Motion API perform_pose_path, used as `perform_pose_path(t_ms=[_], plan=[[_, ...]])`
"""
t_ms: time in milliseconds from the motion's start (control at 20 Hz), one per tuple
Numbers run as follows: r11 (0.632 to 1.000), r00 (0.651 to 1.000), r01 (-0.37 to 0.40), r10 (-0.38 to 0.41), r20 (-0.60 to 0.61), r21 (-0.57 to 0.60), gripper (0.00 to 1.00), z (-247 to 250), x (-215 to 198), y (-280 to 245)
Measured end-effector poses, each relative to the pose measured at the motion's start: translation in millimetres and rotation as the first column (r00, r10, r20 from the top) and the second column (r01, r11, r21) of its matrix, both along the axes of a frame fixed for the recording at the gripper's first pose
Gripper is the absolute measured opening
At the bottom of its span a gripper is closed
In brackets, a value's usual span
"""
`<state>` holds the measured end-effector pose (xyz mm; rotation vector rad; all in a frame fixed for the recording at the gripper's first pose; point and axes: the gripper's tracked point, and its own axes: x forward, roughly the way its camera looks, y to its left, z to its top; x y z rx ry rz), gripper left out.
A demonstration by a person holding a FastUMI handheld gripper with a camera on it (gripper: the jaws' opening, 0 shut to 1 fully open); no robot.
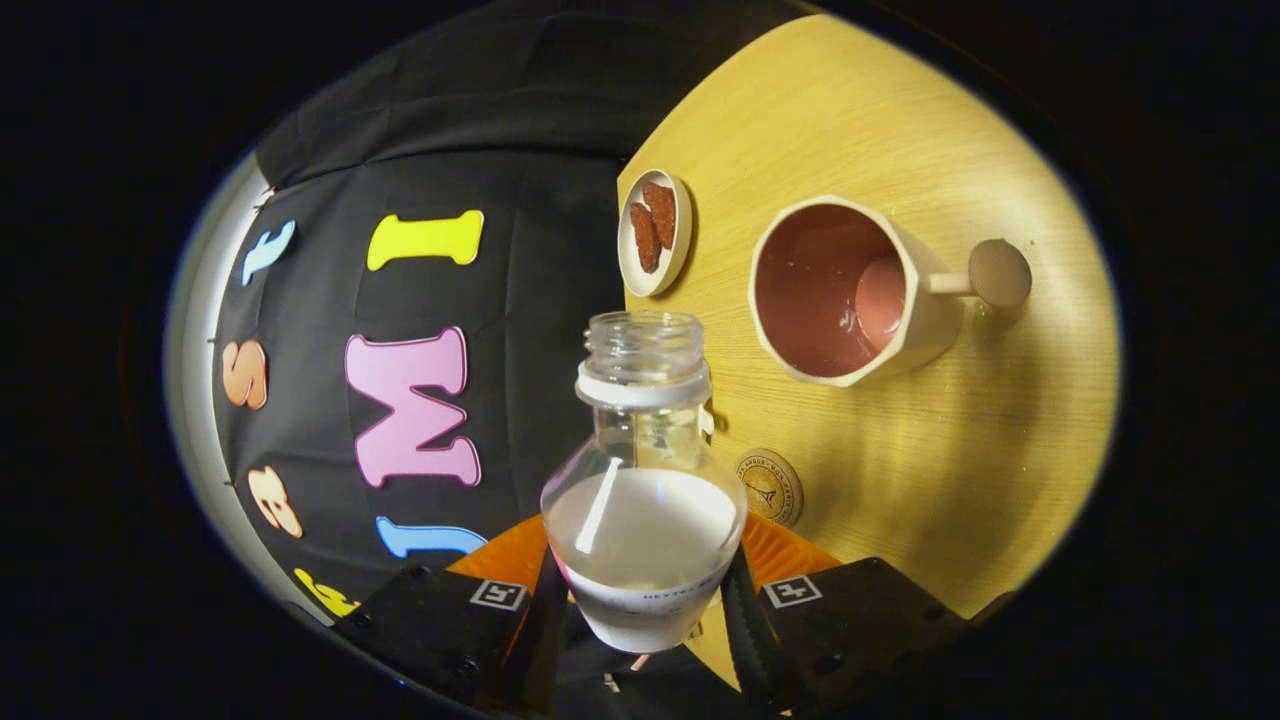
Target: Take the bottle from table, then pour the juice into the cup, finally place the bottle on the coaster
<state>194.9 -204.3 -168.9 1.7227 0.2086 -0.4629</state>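
Note:
My gripper [642,590] is shut on a clear plastic bottle [642,500], one finger pressing on each side of its body. The bottle has no cap, its open neck points ahead of the fingers, and white liquid fills its lower half. The whole view is rolled sideways, so the wooden table [900,480] stands on edge beside the bottle. A faceted cream cup [850,290] with a pink inside and a round-ended handle sits on the table beyond the bottle's mouth, off to one side; a little pale liquid lies in its bottom. A round wooden coaster [770,486] lies on the table close beside the bottle's shoulder.
A small white dish [655,233] with dark reddish snacks sits at the table's edge beyond the bottle. Past that edge hangs the booth's black cloth wall [450,300].

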Motion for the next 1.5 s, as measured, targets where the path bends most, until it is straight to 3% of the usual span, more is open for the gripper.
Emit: perform_pose_path(t_ms=[600,1500], plan=[[0.968,1.0,0.029,-0.026,-0.015,0.251,0.7,-21.3,-8.5,-2.9],[0.902,0.999,0.04,-0.036,-0.016,0.43,0.7,-14.0,4.0,-1.7]])
